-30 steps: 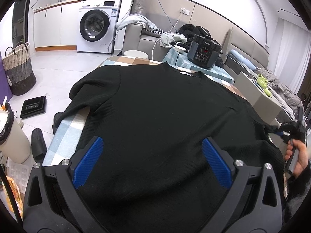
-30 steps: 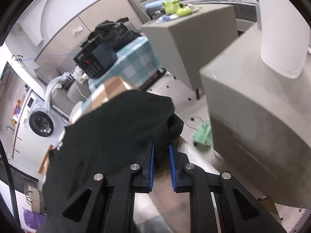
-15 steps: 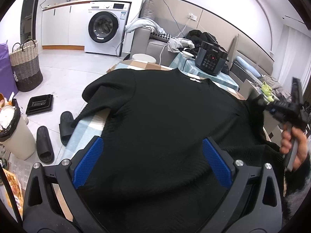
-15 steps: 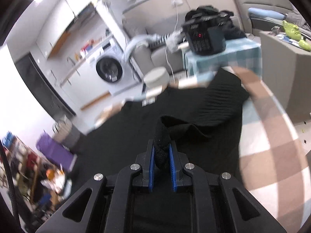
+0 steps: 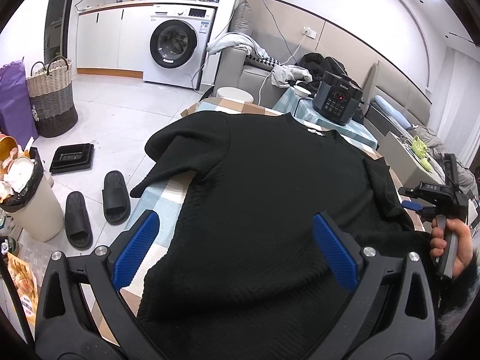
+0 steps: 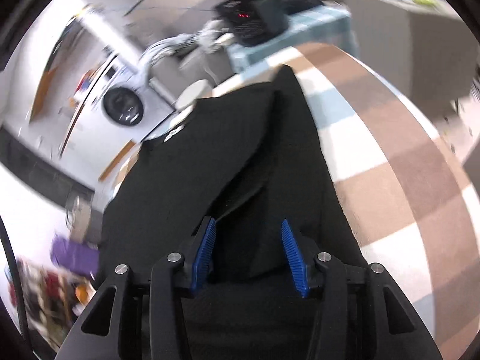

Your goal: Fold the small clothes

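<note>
While both claws gape empty, the right (image 6: 248, 255) still opening, one sweater (image 5: 270, 210) lies flat.

Your two handheld grippers: black frames, blue pads

Your left gripper (image 5: 237, 246) and right gripper (image 6: 249, 252) pair ribbed blue fingertips (image 6: 292, 253) with silver screws; your right hand (image 5: 450, 249) emerges from a fuzzy black sleeve (image 5: 462, 297).

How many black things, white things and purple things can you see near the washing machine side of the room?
Black: 4, sweater, two slippers, tray
White: 2, washing machine, stool
Purple: 1, bag
Total: 7
</note>
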`<state>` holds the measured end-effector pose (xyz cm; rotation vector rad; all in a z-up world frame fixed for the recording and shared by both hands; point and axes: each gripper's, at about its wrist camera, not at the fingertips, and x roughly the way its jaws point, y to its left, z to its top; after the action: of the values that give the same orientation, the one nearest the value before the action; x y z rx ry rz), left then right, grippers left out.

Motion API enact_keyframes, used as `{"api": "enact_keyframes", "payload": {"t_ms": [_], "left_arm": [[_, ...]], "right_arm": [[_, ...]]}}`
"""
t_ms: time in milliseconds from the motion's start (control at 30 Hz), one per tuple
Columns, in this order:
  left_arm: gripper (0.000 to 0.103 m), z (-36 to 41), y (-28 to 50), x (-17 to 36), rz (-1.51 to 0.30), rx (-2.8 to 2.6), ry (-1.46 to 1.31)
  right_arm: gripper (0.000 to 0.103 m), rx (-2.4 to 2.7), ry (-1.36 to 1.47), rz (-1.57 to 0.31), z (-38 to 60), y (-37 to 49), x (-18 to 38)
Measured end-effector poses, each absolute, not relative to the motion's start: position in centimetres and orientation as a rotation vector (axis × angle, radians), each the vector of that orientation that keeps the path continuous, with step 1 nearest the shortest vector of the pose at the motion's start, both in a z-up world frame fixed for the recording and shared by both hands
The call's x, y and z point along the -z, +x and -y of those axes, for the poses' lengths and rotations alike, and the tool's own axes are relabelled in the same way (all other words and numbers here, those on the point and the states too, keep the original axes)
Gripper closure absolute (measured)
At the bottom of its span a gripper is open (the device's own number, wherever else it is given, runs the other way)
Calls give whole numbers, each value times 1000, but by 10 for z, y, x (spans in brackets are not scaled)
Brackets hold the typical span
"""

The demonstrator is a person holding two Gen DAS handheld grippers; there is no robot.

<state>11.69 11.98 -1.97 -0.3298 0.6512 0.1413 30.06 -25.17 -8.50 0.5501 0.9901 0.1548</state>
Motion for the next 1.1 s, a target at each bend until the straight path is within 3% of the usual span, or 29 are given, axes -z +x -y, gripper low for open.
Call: {"api": "enact_keyframes", "payload": {"t_ms": [567,700,900,1100], "left_arm": [[2,-129,131,36,-672,-112,-374],[2,-133,131,35,-671,-124,-370],[2,-138,121,28,-648,-138,-369],[2,-142,116,27,-651,-154,-368]], "right_arm": [[52,-20,631,-971,215,356,89],[52,-228,621,-928,178,367,70],[51,-249,491,-894,171,344,41],[52,-47,412,-956,228,300,59]]}}
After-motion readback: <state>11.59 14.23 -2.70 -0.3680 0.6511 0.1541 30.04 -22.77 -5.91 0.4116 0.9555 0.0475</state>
